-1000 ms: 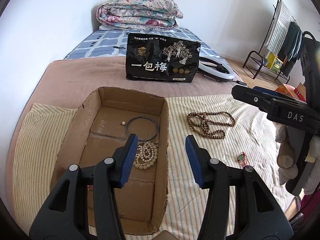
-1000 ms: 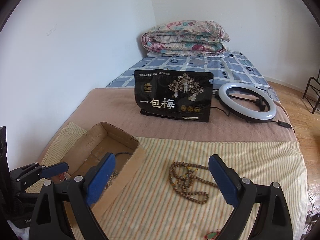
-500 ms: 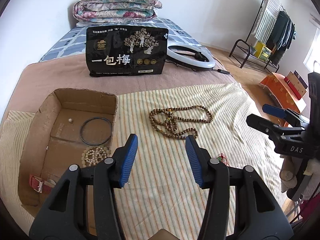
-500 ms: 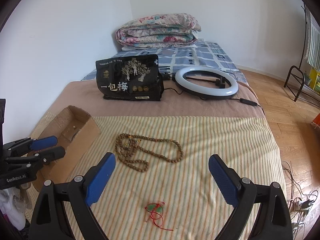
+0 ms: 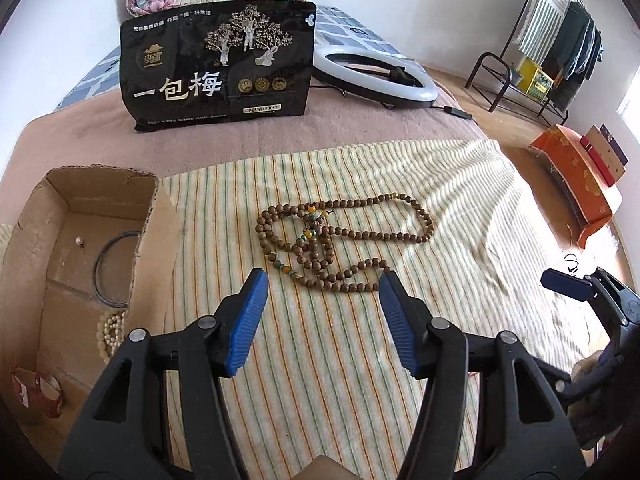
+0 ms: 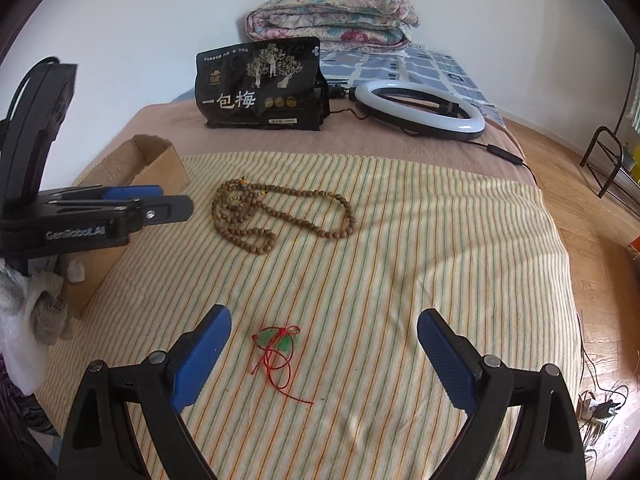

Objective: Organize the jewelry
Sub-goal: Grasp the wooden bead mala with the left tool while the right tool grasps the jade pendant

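Observation:
A long brown bead necklace [image 5: 362, 235] [image 6: 240, 210] lies coiled on the striped cloth [image 6: 400, 240]. My left gripper [image 5: 323, 276] [image 6: 178, 199] hovers just short of it; its jaws are opening and nothing is between them. A jade pendant on red cord [image 6: 276, 340] lies nearer the bed's front. My right gripper [image 6: 326, 314] stands wide open above it without touching it. One of its fingers [image 5: 566, 283] shows at the right edge. The cardboard box [image 5: 154, 216] [image 6: 160, 160] on the left holds a black ring [image 5: 105, 268], a pearl bracelet [image 5: 112, 326] and a small pearl [image 5: 79, 242].
A black snack bag [image 5: 220, 68] stands behind the cloth, with a ring light [image 5: 376, 76] beside it and a folded quilt [image 6: 332, 16] at the wall. A red strap [image 5: 36, 392] lies in the box. The bed ends on the right above wooden floor with an orange box [image 5: 576, 176] and a clothes rack [image 5: 552, 48].
My left gripper has moved from over the box rightward and down to the brown necklace, and its jaws have widened. My right gripper has moved right and down over the pendant.

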Demonstrator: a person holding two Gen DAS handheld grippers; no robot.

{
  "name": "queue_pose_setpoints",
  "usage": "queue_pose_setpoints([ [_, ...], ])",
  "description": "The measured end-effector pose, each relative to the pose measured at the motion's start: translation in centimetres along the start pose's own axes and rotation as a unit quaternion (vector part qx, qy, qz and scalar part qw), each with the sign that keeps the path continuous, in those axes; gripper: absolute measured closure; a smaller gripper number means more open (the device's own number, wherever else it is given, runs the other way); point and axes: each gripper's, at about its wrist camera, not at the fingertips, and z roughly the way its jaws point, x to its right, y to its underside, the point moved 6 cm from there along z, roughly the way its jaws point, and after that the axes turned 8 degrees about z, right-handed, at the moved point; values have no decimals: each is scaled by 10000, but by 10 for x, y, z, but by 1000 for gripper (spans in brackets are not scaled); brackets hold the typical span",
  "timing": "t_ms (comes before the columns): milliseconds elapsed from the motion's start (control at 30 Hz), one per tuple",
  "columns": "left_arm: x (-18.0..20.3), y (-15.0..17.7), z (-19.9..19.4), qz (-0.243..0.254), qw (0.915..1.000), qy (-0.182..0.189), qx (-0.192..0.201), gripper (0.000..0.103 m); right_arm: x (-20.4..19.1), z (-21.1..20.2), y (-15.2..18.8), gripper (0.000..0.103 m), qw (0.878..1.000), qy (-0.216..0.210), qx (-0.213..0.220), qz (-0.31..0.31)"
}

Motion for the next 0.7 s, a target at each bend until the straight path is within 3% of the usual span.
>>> queue_pose_setpoints([
  [700, -14, -13, 76, 76, 9985, -362, -400, 44, -22, 48, 27, 7, 9979, -253, -530, -273],
])
